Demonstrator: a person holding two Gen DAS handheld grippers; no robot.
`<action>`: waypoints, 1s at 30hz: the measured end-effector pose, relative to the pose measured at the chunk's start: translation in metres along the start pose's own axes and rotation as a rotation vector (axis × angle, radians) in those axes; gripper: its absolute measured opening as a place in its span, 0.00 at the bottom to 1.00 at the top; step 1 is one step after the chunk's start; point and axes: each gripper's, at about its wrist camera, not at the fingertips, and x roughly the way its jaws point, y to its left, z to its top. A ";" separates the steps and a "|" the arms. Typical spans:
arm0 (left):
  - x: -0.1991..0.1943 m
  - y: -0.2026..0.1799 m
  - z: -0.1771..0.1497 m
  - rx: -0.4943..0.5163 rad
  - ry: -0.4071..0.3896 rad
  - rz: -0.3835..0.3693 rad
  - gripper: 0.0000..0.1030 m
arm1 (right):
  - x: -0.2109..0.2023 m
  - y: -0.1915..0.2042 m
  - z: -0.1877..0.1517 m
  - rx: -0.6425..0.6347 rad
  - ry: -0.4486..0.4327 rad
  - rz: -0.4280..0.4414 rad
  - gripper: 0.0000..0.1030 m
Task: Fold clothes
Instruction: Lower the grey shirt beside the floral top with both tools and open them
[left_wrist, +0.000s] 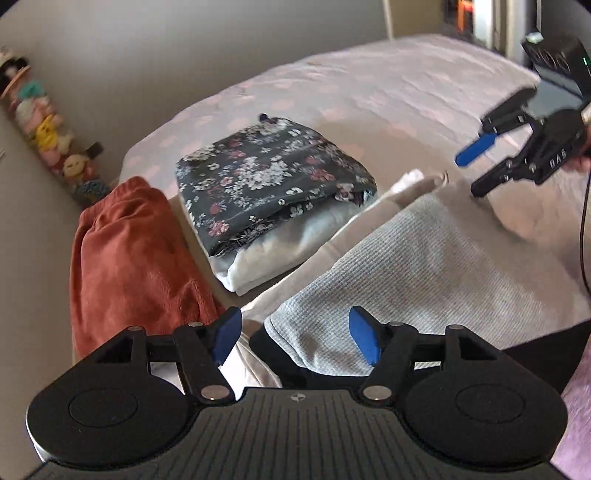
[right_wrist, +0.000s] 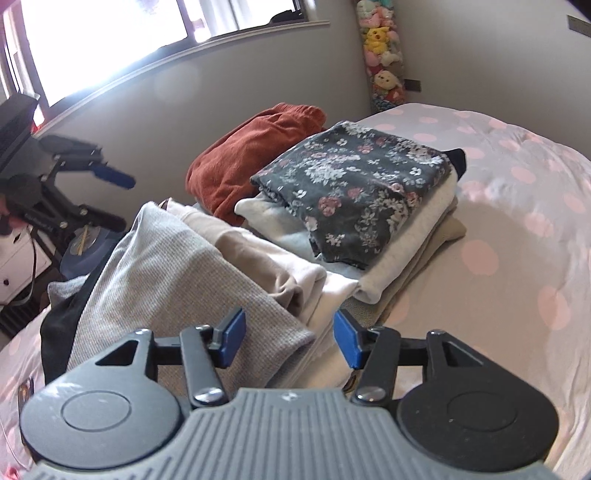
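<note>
both claws, left claw (left_wrist: 295, 338) and right claw (right_wrist: 290, 338), gape empty; grey top (left_wrist: 417, 266) lies at twelve o'clock of each; "das" marks right claw.

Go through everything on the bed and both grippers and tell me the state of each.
Floral garment: folded, top of stack.
Cream garment: folded, under floral garment.
Rust garment: bunched, unfolded.
Grey waffle garment: laid out, not folded.
Left gripper: jaws open, empty.
Right gripper: jaws open, empty.
</note>
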 end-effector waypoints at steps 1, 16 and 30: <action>0.004 0.000 0.003 0.032 0.016 -0.006 0.61 | 0.003 0.000 0.001 -0.018 0.009 0.004 0.59; 0.042 -0.025 0.006 0.218 0.127 -0.074 0.31 | 0.010 -0.004 -0.014 -0.062 0.004 0.104 0.17; -0.031 -0.034 -0.006 0.058 0.014 0.115 0.10 | -0.046 0.053 -0.008 -0.197 -0.134 -0.061 0.10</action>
